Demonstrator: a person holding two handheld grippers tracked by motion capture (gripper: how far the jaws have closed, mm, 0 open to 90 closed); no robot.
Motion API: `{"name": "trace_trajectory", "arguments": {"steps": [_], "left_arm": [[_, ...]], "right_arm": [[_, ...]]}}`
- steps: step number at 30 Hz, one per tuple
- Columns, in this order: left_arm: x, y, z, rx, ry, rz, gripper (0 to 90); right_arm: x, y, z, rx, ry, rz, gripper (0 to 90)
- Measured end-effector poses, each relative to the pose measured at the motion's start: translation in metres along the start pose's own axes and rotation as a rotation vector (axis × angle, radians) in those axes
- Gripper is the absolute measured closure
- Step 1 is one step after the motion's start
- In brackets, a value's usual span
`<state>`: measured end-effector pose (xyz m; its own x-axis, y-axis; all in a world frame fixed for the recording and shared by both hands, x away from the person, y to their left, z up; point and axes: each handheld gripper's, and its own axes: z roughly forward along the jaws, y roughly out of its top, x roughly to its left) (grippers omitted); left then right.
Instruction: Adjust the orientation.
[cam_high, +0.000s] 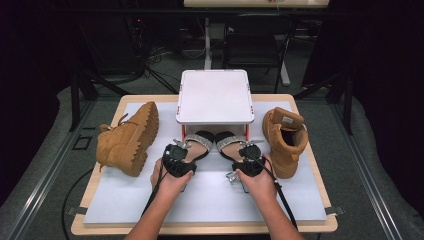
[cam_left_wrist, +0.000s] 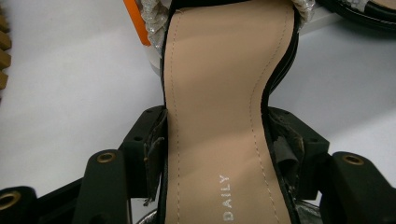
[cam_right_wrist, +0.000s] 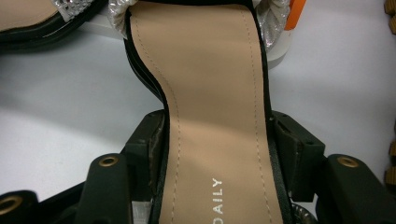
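Near edge: two bare forearms enter from the bottom, each hand holding a black two-jaw gripper.

Left gripper (cam_high: 176, 159): jaws pinch the narrow waist of the left black sandal with beige insole and silver glitter strap (cam_left_wrist: 224, 93), one jaw against each side edge. Insole stamped "DAILY". Toe end points far, reaching under the stand.

Right gripper (cam_high: 248, 164): jaws likewise clamped on both sides of the waist of the right black sandal with matching beige insole and silver strap (cam_right_wrist: 210, 93), also stamped "DAILY". The two sandals lie side by side at table centre, just apart, toes toward the far side.

Middle: white square-topped low stand on orange legs (cam_high: 214, 95), standing over the sandals' toe ends. Top surface bare.

Left of the stand: tan suede lace-up boot with lugged sole (cam_high: 129, 140), lying on its side, sole facing right, well apart from the sandals.

Right of the stand: second tan suede boot (cam_high: 285, 140), upright, opening upward, near the right sandal.

Surface: white mat (cam_high: 210, 200) covering a light wooden table (cam_high: 200, 230).

Far: grey carpeted floor, black cables, a dark chair (cam_high: 255, 45) and pale table legs beyond, dark curtains at both sides.
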<state>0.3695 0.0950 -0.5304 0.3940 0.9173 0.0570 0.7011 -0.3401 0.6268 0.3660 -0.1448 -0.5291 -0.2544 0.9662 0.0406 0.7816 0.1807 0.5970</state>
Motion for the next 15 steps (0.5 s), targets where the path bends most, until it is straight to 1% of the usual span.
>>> {"name": "trace_trajectory", "arguments": {"steps": [3, 5, 7, 8, 11, 15], "left_arm": [[0.0, -0.0004, 0.0003, -0.004, 0.0, 0.001, 40.5], [-0.0002, -0.0007, 0.0002, -0.004, 0.001, 0.004, 40.4], [0.0001, -0.0012, 0.0004, -0.006, -0.003, 0.002, 40.1], [0.0001, -0.0013, 0.0004, -0.007, -0.004, 0.001, 40.0], [0.0012, -0.0009, 0.0005, -0.003, -0.012, 0.002, 39.6], [0.0024, 0.0001, 0.0002, 0.001, -0.021, -0.001, 39.2]], "right_arm": [[-0.001, -0.001, 0.0004, 0.005, 0.006, 0.0, 41.2], [-0.0008, -0.0019, 0.0011, -0.004, 0.004, -0.001, 41.0], [-0.0004, -0.002, 0.0004, 0.003, 0.0, -0.009, 40.4], [0.0, -0.002, 0.0004, -0.005, 0.004, -0.001, 40.2], [-0.0015, -0.001, -0.0008, -0.003, 0.016, 0.011, 39.4], [-0.002, 0.0003, -0.0042, -0.016, 0.014, 0.01, 39.2]]}}
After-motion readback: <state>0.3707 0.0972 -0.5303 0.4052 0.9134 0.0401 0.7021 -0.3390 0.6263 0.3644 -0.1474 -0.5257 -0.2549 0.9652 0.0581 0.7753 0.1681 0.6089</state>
